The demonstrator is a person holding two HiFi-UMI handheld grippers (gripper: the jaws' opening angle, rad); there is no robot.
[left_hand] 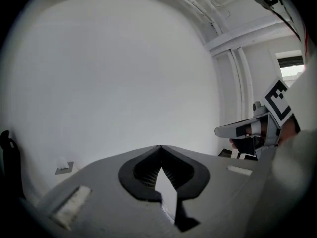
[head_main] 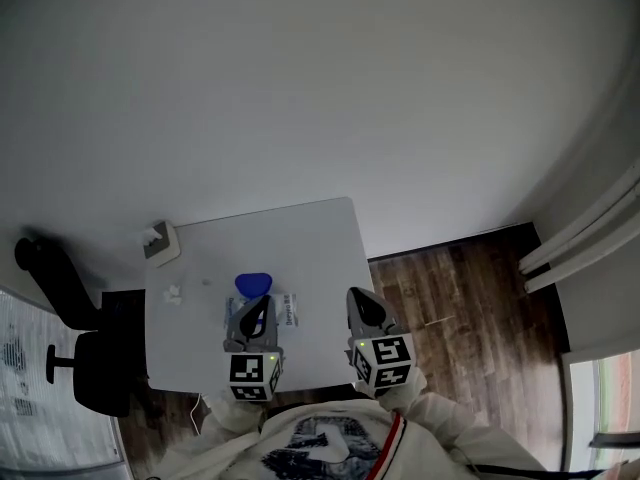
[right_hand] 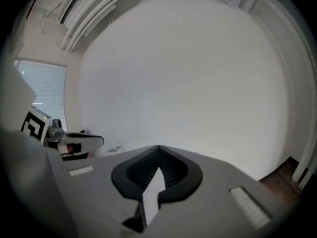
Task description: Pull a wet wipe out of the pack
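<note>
L gripper (head_main: 258, 306): jaws shut, empty, over wipe pack (head_main: 289, 310), blue lid (head_main: 253, 284) just ahead | R gripper (head_main: 356, 300): jaws shut, empty, apart from pack, at table (head_main: 300, 238) edge

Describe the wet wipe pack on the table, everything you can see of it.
The wet wipe pack lies flat on the white table, in its nearer half. It looks pale, with small print too fine to read, and a blue rounded part at its far side, perhaps a lid. The left gripper overlaps its left side in the head view; contact cannot be told.
</note>
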